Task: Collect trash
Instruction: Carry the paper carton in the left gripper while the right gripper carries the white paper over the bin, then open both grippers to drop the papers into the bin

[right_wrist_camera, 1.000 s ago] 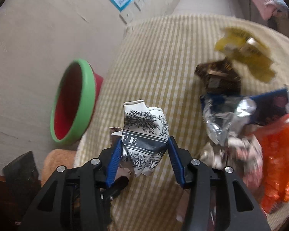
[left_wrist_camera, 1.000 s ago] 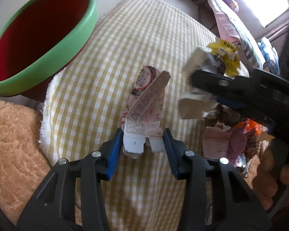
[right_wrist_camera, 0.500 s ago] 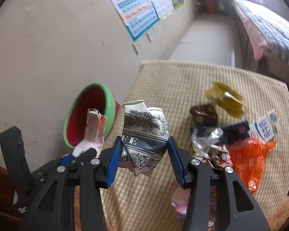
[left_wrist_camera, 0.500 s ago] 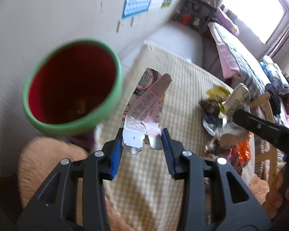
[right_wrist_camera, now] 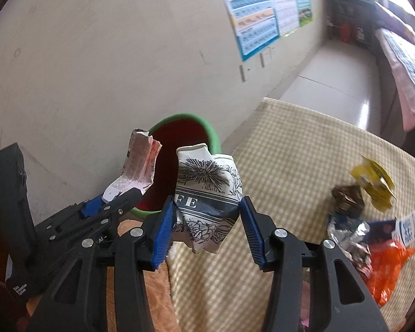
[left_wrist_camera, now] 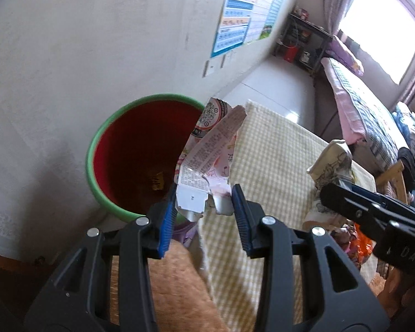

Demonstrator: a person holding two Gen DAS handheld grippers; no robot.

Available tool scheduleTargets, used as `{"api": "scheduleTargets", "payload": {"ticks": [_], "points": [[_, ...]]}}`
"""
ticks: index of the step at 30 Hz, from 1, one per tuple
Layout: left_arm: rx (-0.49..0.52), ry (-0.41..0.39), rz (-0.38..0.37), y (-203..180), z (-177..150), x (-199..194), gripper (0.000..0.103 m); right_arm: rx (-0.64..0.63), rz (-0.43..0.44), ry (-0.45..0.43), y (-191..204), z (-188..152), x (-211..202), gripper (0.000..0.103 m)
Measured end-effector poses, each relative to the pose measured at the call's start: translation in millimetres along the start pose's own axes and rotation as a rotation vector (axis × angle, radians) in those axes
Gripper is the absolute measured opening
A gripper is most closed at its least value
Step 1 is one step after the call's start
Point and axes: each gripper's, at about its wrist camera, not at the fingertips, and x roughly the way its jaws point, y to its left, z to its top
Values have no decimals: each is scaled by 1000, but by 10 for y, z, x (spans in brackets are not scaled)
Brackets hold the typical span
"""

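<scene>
My left gripper (left_wrist_camera: 204, 204) is shut on a flattened pink and white carton (left_wrist_camera: 210, 155), held up beside the rim of a red bin with a green rim (left_wrist_camera: 110, 135). The same carton (right_wrist_camera: 139, 163) and the left gripper (right_wrist_camera: 110, 196) appear at the left of the right wrist view. My right gripper (right_wrist_camera: 206, 221) is shut on a crushed white paper cup (right_wrist_camera: 207, 191) printed with black flowers, in the air in front of the bin (right_wrist_camera: 202, 127). That cup (left_wrist_camera: 332, 163) shows at the right of the left wrist view.
A yellow checked tablecloth (right_wrist_camera: 290, 166) covers the table. More trash lies at its right: a yellow wrapper (right_wrist_camera: 373, 182), a brown wrapper (right_wrist_camera: 345, 196), silver foil (right_wrist_camera: 348, 229), an orange bag (right_wrist_camera: 387, 271). An orange fluffy cushion (left_wrist_camera: 174, 285) sits below. The wall stands behind the bin.
Both grippers have risen off the table with their trash and swung left toward the bin. The bin's opening now lies right behind the carton.
</scene>
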Motion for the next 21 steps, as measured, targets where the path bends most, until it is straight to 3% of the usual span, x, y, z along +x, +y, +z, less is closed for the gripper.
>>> {"api": "scheduleTargets", "payload": {"ticks": [15, 21], "points": [[-56, 16, 95, 648, 155, 196, 37, -48, 35, 78, 276, 399, 653, 47], [-98, 42, 77, 887, 272, 363, 37, -16, 65, 115, 306, 577, 893, 47]]}}
